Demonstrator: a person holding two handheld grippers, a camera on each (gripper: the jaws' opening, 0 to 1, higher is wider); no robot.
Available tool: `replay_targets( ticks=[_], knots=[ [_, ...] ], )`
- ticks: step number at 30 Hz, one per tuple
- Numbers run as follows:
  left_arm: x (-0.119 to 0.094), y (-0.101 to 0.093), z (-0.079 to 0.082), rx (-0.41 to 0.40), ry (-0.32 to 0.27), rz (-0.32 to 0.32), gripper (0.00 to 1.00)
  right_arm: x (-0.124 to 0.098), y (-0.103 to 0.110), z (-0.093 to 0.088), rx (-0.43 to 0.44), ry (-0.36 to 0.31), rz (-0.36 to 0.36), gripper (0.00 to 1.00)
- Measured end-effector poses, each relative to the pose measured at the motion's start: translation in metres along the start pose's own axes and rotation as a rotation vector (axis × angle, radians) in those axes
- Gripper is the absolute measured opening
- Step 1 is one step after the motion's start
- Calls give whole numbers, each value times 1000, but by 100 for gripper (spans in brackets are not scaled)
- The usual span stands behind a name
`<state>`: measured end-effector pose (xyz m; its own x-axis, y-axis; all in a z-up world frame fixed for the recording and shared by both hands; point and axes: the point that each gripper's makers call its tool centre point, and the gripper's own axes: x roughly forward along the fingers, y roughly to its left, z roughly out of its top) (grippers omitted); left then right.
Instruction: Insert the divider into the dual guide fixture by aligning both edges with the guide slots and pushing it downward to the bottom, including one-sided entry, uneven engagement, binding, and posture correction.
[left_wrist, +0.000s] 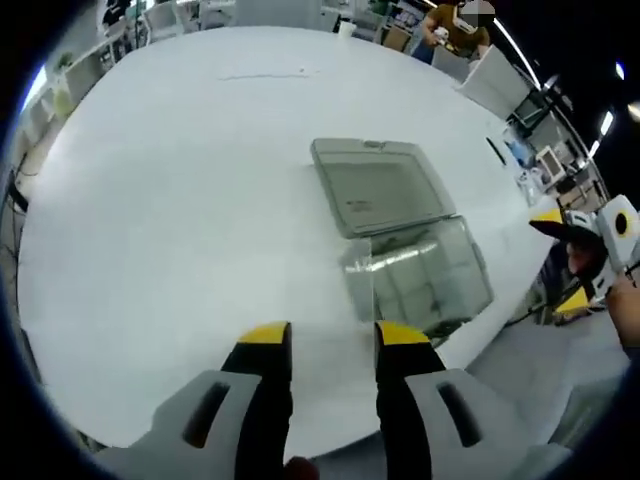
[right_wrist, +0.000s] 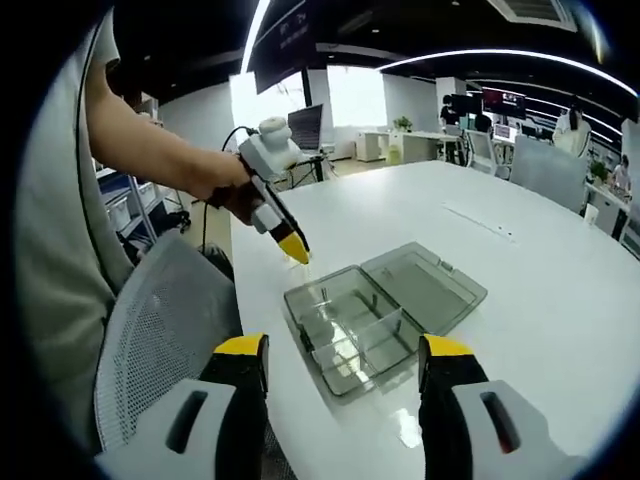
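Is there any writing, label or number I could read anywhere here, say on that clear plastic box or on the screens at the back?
No text can be read.
Clear plastic box with its open lid: a small pale patch on the lid in the left gripper view, too blurred to read.
Dark hanging screen: faint light marks, too small to read.
White table: no markings.

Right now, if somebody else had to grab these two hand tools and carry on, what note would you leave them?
Left gripper: jaws open, empty, above the white table, just short of the clear compartment box.
Right gripper: jaws open, empty, off the table edge over a mesh chair.
The box sits near the table edge, its lid flat open.
I can't make out a loose divider. Nothing is gripped; insertion remains.
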<state>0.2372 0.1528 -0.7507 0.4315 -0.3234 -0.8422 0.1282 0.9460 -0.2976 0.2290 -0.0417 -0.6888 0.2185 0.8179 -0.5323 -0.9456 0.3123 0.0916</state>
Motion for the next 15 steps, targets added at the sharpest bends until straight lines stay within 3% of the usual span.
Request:
replay_targets(
  ticks=[15],
  knots=[
    [-15,-26,7,-61,-71,-140,29,-3,-1,5,57,-36,18,58]
  ],
)
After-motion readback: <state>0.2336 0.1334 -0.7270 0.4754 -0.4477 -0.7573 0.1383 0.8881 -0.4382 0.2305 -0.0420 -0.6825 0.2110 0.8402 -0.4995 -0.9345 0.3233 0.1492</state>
